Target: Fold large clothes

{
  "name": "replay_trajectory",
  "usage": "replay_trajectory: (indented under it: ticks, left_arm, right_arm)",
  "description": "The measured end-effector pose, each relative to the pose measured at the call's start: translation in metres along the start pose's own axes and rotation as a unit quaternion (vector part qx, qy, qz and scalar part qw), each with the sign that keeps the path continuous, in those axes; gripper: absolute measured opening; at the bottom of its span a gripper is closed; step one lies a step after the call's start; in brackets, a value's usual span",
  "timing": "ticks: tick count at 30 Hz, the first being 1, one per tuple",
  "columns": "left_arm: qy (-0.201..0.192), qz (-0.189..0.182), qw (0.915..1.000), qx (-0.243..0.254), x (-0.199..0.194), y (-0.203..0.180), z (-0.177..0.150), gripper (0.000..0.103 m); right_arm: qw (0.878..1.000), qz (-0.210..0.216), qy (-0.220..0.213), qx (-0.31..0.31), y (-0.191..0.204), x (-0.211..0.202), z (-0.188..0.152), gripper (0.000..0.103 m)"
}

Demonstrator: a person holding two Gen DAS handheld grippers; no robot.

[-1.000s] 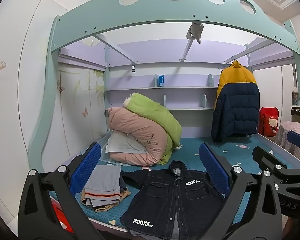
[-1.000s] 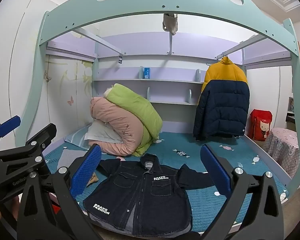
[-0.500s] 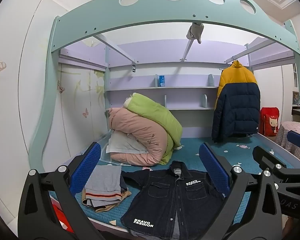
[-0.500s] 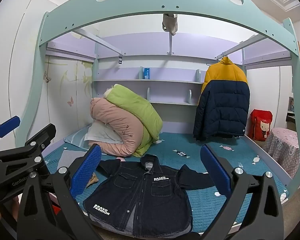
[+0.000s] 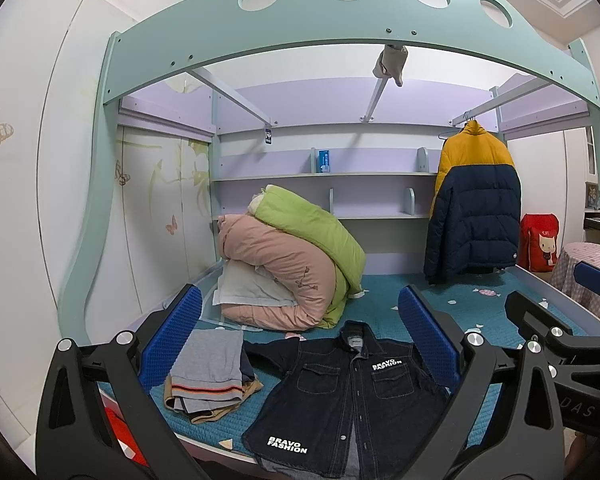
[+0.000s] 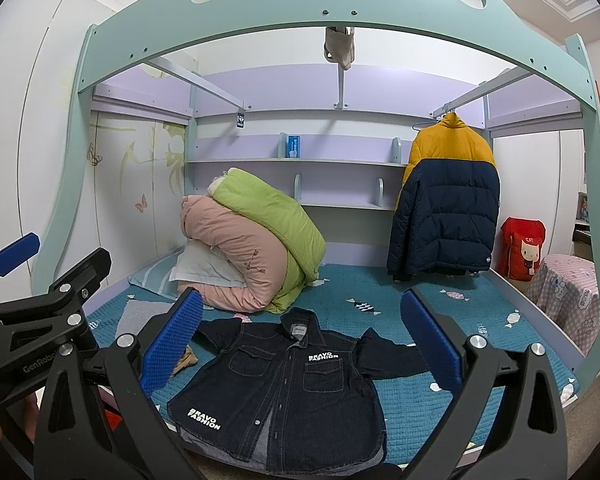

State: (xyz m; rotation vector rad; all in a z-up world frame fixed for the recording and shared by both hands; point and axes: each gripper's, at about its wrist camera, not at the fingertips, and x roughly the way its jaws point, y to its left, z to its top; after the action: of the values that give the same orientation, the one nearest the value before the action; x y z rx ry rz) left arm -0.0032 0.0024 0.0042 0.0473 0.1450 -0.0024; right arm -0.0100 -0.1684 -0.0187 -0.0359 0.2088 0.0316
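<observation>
Two rolled quilts, one pink (image 5: 276,276) and one green (image 5: 312,236), lie behind the denim jacket (image 5: 348,396) on the bed (image 6: 440,396), with a pale pillow (image 5: 252,292) pressed under the pink one. To the left of the jacket, just beside its sleeve, sits a small pile of folded clothes (image 5: 208,376) with a grey piece on top. Behind the jacket and to its right a yellow and navy puffer coat (image 6: 444,208) hangs from a rail, and beyond that coat stand a red bag (image 6: 522,248) and a small table under a checked cloth (image 6: 568,300). On the upper shelf (image 5: 324,175) above the quilts stands one small blue box (image 5: 324,160); the rest of the shelf shows only its dividers.

The jacket is dark blue, spread flat with the front up near the front edge of the bed. Its collar points to the quilts, its sleeves lie out to both sides, and white letters "BRAVO FASHION" show on a chest pocket and near the hem.

The left gripper (image 5: 300,336) is held above the front of the jacket with its jaws wide apart and nothing between them. The right gripper (image 6: 302,336) is also over the jacket, jaws wide apart and empty. Nothing lies on the jacket itself.
</observation>
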Motion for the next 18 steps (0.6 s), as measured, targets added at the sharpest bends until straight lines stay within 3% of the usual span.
replay_trajectory:
  ticks: [18]
  left_arm:
    - [0.001,0.001,1.0000,0.001,0.0042,0.0085,-0.0032,0.098]
  right_arm:
    - [1.000,-0.001,0.001,0.002,0.0000,0.0018,0.0010,0.096]
